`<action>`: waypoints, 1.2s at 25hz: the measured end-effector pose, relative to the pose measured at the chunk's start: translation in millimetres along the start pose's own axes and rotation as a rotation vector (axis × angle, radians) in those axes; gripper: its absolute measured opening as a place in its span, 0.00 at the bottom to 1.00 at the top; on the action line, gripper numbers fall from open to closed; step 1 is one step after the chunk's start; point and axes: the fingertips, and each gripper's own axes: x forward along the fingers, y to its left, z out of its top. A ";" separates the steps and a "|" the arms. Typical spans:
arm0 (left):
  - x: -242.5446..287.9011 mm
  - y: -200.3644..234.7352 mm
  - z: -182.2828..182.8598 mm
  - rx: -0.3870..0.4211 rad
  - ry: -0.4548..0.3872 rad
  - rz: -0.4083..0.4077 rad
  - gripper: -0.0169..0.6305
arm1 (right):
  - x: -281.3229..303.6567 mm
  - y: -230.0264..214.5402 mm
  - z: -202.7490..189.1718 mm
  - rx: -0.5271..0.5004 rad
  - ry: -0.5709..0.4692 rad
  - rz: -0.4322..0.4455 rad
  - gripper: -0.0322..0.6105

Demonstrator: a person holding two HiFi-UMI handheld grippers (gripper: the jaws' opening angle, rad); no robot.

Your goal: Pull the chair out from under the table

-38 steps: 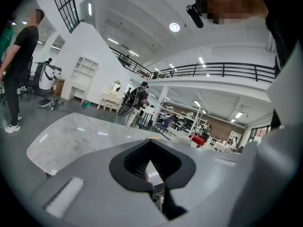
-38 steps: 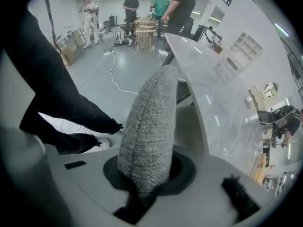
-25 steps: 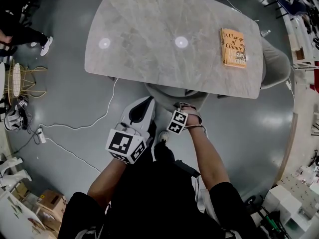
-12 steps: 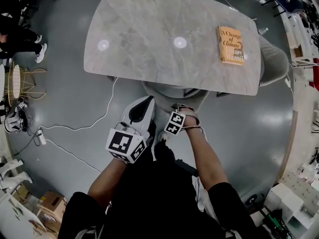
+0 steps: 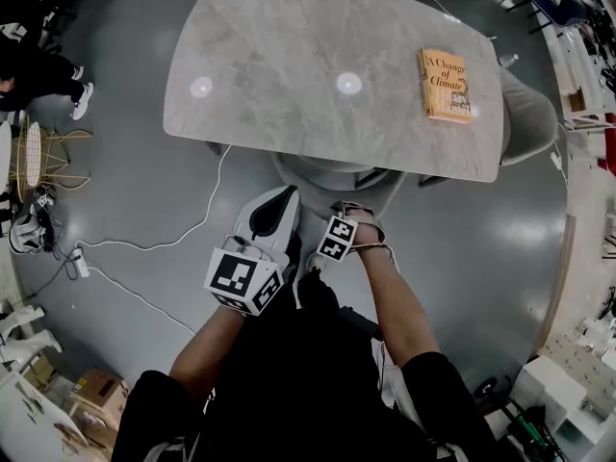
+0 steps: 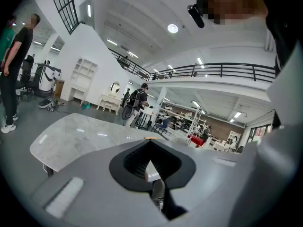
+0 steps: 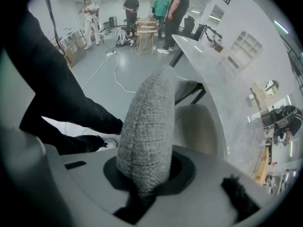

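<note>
Right gripper [image 7: 144, 174]: jaws clamped on the top edge of the chair back [image 7: 147, 122], grey nubby fabric filling the gap between them, gripper pointing steeply down onto it. Left gripper [image 6: 151, 170]: jaws together, nothing between them. It is aimed roughly level over the table [image 5: 289, 114], sits just left of the right one and touches nothing. Chair [image 5: 327, 175]: at the near long edge of the table, back just clear of the tabletop rim. The seat is tucked underneath, and the head view shows only the curved back and a strip of seat. In the right gripper view the seat pad runs in under the slab. Person stands directly behind the chair, both arms forward. Status: grip is made, but the pull looks not started, so call it early. Left to do: drag the chair straight back toward the person until the seat clears the table edge, then release. One-jaw-pair grip on soft fabric could slip or twist the chair, so pull in line with the back. Second chair [image 5: 531, 114] at the table's right end and the book [image 5: 449, 87] on top are not involved.
</note>
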 end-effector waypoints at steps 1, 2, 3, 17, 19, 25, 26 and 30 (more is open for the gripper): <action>-0.5 -0.7 -0.2 0.000 0.000 0.001 0.04 | -0.5 0.5 -0.2 -0.001 -0.001 0.000 0.14; -1.1 -1.7 -0.3 0.001 0.000 0.002 0.04 | -1.2 1.6 -0.5 -0.001 -0.001 0.001 0.14; -1.8 -2.7 -0.5 0.000 -0.001 0.003 0.04 | -2.0 3.3 -0.9 -0.002 -0.002 0.001 0.14; -11.1 -11.3 -3.4 0.003 -0.012 0.013 0.04 | -3.3 21.5 -3.6 -0.008 -0.003 0.011 0.14; -13.8 -13.1 -3.1 0.003 -0.013 0.017 0.04 | -5.1 23.2 -4.2 -0.006 -0.004 0.014 0.14; -20.7 -13.6 -6.1 -0.001 -0.017 0.026 0.04 | -6.4 33.3 -2.7 0.002 -0.004 0.016 0.14; -21.2 -14.4 -6.4 -0.001 -0.017 0.026 0.04 | -6.9 35.2 -2.9 0.003 -0.003 0.016 0.14; -23.4 -17.4 -7.2 0.000 -0.022 0.025 0.04 | -7.5 42.7 -2.7 0.006 -0.004 0.017 0.14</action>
